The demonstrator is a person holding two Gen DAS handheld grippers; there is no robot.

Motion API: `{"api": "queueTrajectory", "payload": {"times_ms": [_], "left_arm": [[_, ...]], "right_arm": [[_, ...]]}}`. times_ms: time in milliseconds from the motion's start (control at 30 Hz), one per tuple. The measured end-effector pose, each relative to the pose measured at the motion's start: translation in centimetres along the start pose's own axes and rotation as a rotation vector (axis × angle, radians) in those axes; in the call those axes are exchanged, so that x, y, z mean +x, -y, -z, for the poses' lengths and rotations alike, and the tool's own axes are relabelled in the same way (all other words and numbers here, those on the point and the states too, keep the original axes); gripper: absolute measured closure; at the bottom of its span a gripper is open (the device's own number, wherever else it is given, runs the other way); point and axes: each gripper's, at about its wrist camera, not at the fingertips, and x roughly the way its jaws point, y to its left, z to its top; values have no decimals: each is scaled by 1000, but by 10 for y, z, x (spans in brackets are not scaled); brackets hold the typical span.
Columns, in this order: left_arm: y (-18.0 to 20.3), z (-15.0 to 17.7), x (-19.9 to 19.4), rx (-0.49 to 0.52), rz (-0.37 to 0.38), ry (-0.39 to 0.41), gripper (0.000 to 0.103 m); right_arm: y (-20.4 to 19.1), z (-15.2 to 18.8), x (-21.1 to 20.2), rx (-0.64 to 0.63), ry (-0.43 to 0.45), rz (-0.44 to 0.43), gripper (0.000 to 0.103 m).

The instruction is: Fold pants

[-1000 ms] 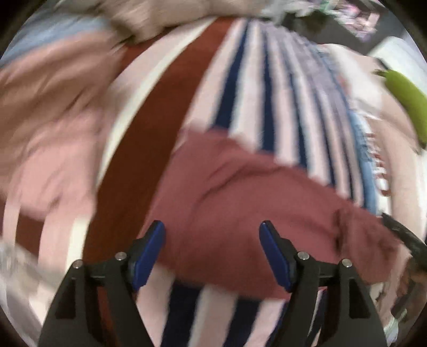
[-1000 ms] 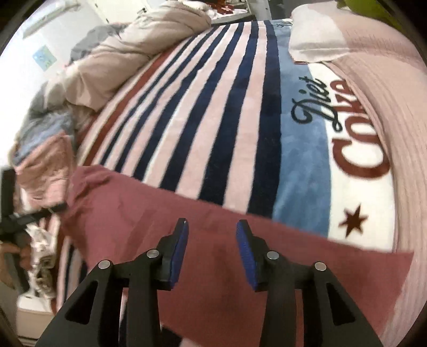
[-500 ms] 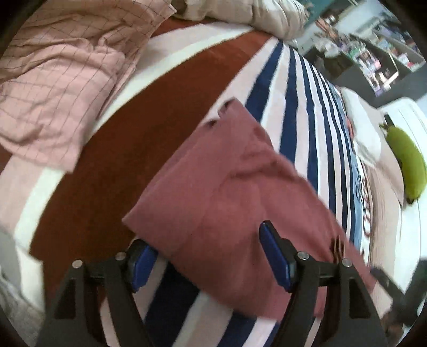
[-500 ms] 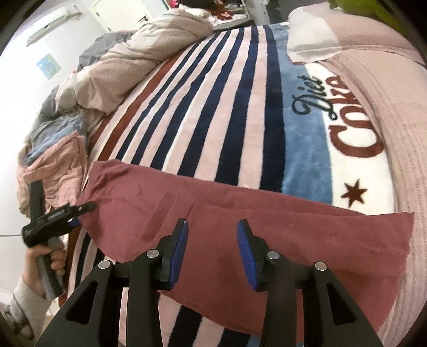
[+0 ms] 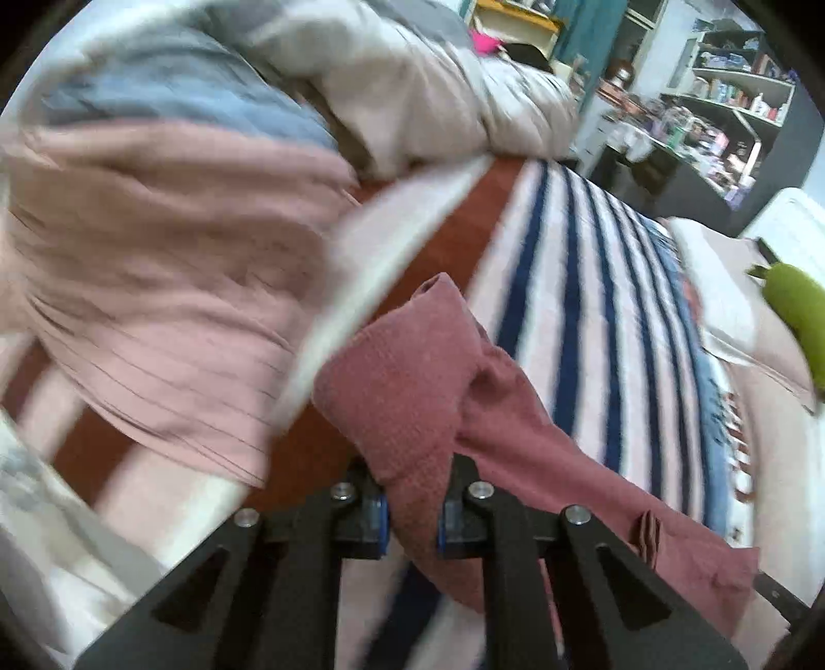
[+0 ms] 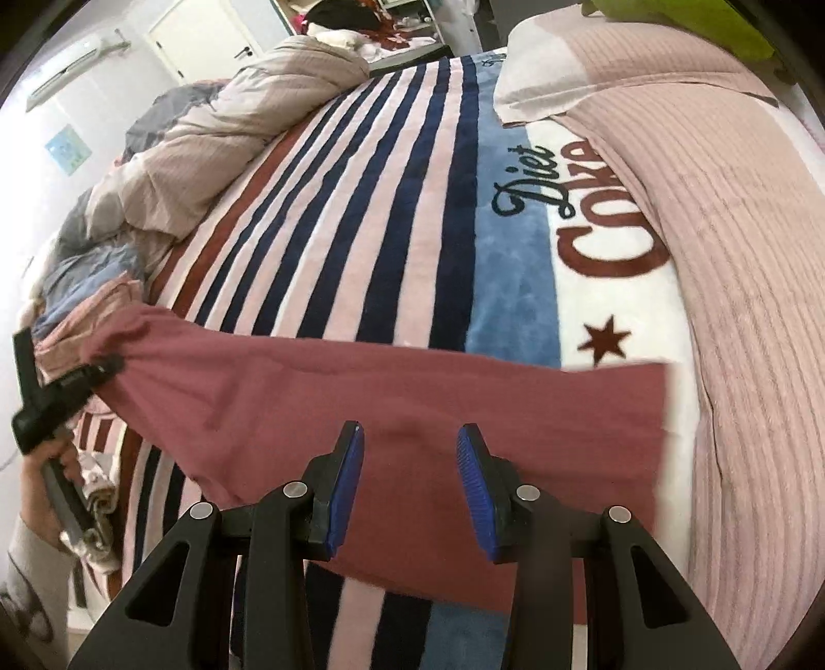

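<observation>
Left gripper point(image 5: 411, 513) pinches one end of the maroon pants point(image 6: 392, 407), lifted off the striped blanket point(image 6: 392, 206). Right gripper point(image 6: 410, 482) hovers with its jaws apart over the pants.

A bed point(image 6: 392, 216) under a striped blanket fills the room. A rumpled beige duvet point(image 6: 242, 134) lies along its far edge. Beyond stand a white door point(image 6: 206, 41), a wall air conditioner point(image 6: 72, 67) and cluttered shelves point(image 5: 732, 93).

The left tool point(image 5: 411, 507) has clamped onto the pants point(image 5: 407, 371) and lifted their end.
</observation>
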Motion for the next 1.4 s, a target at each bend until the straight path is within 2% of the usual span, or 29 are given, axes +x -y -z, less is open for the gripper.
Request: {"api": "queueTrajectory", "payload": {"times_ms": [100,167,233,400,567,700,900,1067,1200,1267,1333,1400], "left_arm": [[-8,-13,-14,29,-28,36,94],[-2,-18,-24,59,12,48,94],[12,-21,-36,89,82,56,94],[76,-22,-57,156,280,50,94],[165,-11,-62,276,473,-4,94],[218,17,-54,341,565,-76,94],[292,73,-36,448,632,-220,94],[328,125,-13,534,626,-353,94],[334,151,4,562,607,-425,92],[335,153,5,569,607,-438,85],[333,158,4,573,633,-472,55],[331,158,-3,591,658,-470,51]], "right_arm": [[1,6,-3,14,-4,-22,69],[2,10,-5,17,-3,-24,69],[6,12,-8,26,2,-25,69],[16,13,-20,53,31,-24,69],[31,15,-38,78,65,-19,69],[47,17,-54,87,91,-12,69],[75,21,-78,98,124,15,69],[93,29,-86,117,135,32,69],[103,35,-85,147,139,33,69],[106,37,-84,153,136,30,69],[105,37,-83,154,135,27,69],[103,34,-81,152,136,18,69]]}}
